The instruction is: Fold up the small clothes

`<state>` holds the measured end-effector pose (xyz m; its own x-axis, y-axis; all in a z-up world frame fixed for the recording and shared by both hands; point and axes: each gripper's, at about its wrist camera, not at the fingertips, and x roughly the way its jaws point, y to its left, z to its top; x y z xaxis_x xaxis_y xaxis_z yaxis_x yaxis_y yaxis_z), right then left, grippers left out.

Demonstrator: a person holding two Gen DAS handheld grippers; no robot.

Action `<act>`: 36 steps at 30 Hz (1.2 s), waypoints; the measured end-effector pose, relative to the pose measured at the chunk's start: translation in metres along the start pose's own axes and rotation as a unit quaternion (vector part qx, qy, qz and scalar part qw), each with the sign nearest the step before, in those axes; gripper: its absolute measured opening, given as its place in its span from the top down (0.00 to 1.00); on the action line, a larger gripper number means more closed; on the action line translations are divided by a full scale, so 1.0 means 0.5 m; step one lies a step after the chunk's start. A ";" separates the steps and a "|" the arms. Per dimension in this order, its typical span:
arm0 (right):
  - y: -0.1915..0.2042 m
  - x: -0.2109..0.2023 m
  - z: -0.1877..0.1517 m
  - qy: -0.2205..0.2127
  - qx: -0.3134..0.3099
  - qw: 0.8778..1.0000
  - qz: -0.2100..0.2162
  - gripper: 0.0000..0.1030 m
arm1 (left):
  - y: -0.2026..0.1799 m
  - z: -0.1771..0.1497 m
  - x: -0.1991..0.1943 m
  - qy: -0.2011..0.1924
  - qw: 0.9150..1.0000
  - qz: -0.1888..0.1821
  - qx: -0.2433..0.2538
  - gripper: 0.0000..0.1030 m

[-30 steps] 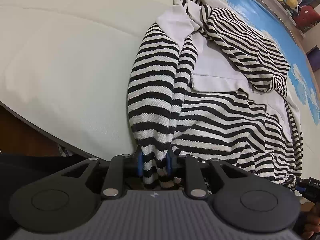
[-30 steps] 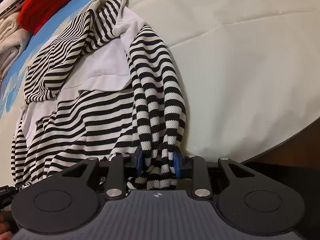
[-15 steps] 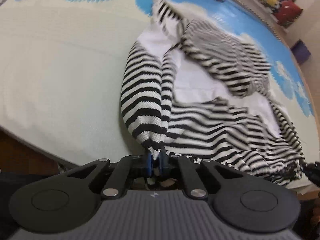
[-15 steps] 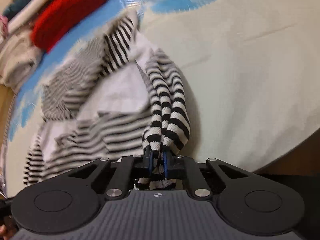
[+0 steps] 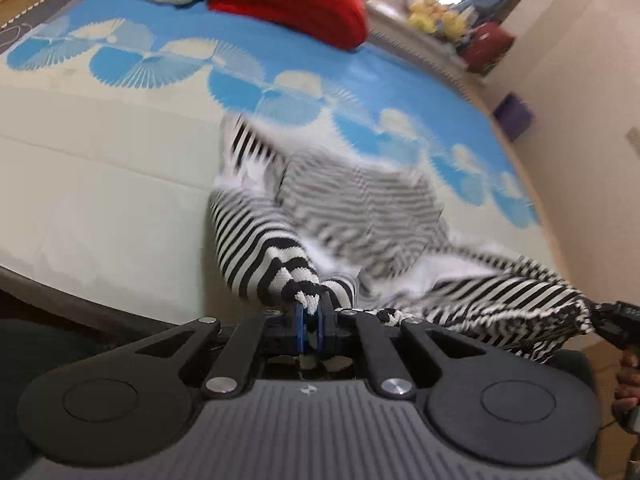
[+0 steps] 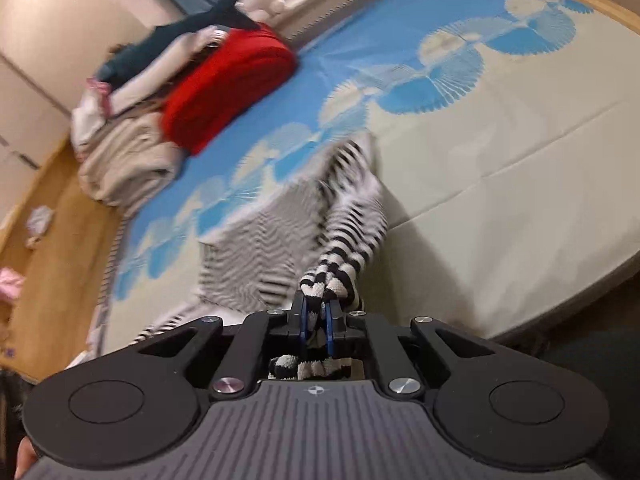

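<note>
Striped top (image 5: 372,208): black-and-white knit, strung out from both grippers down onto the bed, its far part blurred and resting on the mat's blue-and-cream pattern.
Left sleeve end: bunched right at the left gripper (image 5: 310,320), fabric running up and away from the blue pads (image 5: 299,326).
Left gripper: jaws have just been closing and now pinch tight on the striped cuff, only a sliver of cloth between them.
Right sleeve end: gathered into the right gripper (image 6: 314,326), a stub of striped knit poking out behind the pads (image 6: 303,324) toward the camera.
Right gripper: jaws have just been closing too, clamped hard on the sleeve.
Mat (image 6: 500,152): cream near the edge, blue fan print further off.
Red folded item (image 6: 224,88): well beyond the top, beside a beige pile (image 6: 128,164).
Right gripper in the left view: dark tip (image 5: 616,322) at the far right, touching the garment's lifted edge.
</note>
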<state>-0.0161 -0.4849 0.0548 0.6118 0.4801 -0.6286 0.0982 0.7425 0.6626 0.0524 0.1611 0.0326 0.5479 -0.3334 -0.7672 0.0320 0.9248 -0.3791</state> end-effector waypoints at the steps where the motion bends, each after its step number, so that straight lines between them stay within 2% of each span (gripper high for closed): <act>1: 0.009 -0.024 -0.005 -0.004 -0.006 1.000 0.008 0.92 | 0.000 -0.003 -0.017 -0.005 1.000 -0.006 0.000 0.94; 4: 0.018 -0.058 -0.009 -0.007 -0.007 1.000 0.022 0.92 | 0.005 0.004 -0.026 -0.007 1.000 -0.007 -0.007 0.94; 8: 0.011 0.000 0.016 0.002 -0.001 1.000 0.013 0.92 | 0.015 0.054 0.049 -0.001 1.000 0.008 -0.005 0.94; 11: 0.011 0.088 0.058 0.008 -0.014 1.000 -0.004 0.92 | 0.039 0.124 0.144 0.004 1.000 0.012 -0.015 0.94; 15: 0.006 0.235 0.148 0.018 -0.027 0.999 -0.026 0.92 | 0.079 0.230 0.291 0.022 0.999 0.027 -0.020 0.94; 17: -0.002 0.313 0.189 0.029 -0.031 0.999 -0.032 0.91 | 0.099 0.267 0.353 0.033 0.999 0.030 -0.024 0.89; 20: -0.023 0.416 0.231 0.031 -0.024 0.998 -0.057 0.84 | 0.151 0.290 0.420 0.041 0.995 0.013 -0.090 0.84; 23: -0.054 0.464 0.224 0.029 -0.010 0.998 -0.061 0.82 | 0.176 0.295 0.431 0.056 0.990 -0.007 -0.129 0.77; 24: -0.060 0.470 0.222 0.038 0.002 0.997 -0.070 0.79 | 0.173 0.299 0.422 0.045 0.991 -0.016 -0.126 0.74; 25: -0.061 0.465 0.223 0.034 0.010 0.997 -0.064 0.75 | 0.171 0.303 0.411 0.033 0.992 -0.027 -0.118 0.65; 26: -0.060 0.454 0.224 0.022 0.012 0.998 -0.051 0.73 | 0.168 0.306 0.399 0.019 0.993 -0.037 -0.108 0.59; 27: -0.054 0.439 0.227 0.004 0.003 0.999 -0.040 0.69 | 0.166 0.307 0.388 0.006 0.994 -0.044 -0.099 0.57; 29: -0.049 0.416 0.232 -0.029 -0.018 0.999 -0.033 0.60 | 0.166 0.304 0.370 -0.011 0.995 -0.053 -0.089 0.56; 30: -0.050 0.403 0.234 -0.046 -0.024 0.998 -0.035 0.53 | 0.165 0.301 0.365 -0.011 0.995 -0.053 -0.085 0.56; 31: -0.056 0.395 0.234 -0.053 -0.022 0.998 -0.039 0.51 | 0.162 0.297 0.362 -0.009 0.996 -0.050 -0.076 0.56; 33: -0.067 0.394 0.232 -0.044 -0.021 0.998 -0.048 0.51 | 0.144 0.284 0.356 0.005 0.999 -0.032 -0.030 0.56; 36: -0.053 0.402 0.217 -0.016 -0.080 0.995 -0.065 0.51 | 0.113 0.257 0.368 0.029 0.998 -0.002 0.047 0.56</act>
<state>0.1895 -0.4586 -0.0448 0.6274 0.3611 -0.6899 0.0542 0.8636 0.5013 0.2624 0.1756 -0.0636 0.4985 -0.3445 -0.7955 0.1143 0.9358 -0.3336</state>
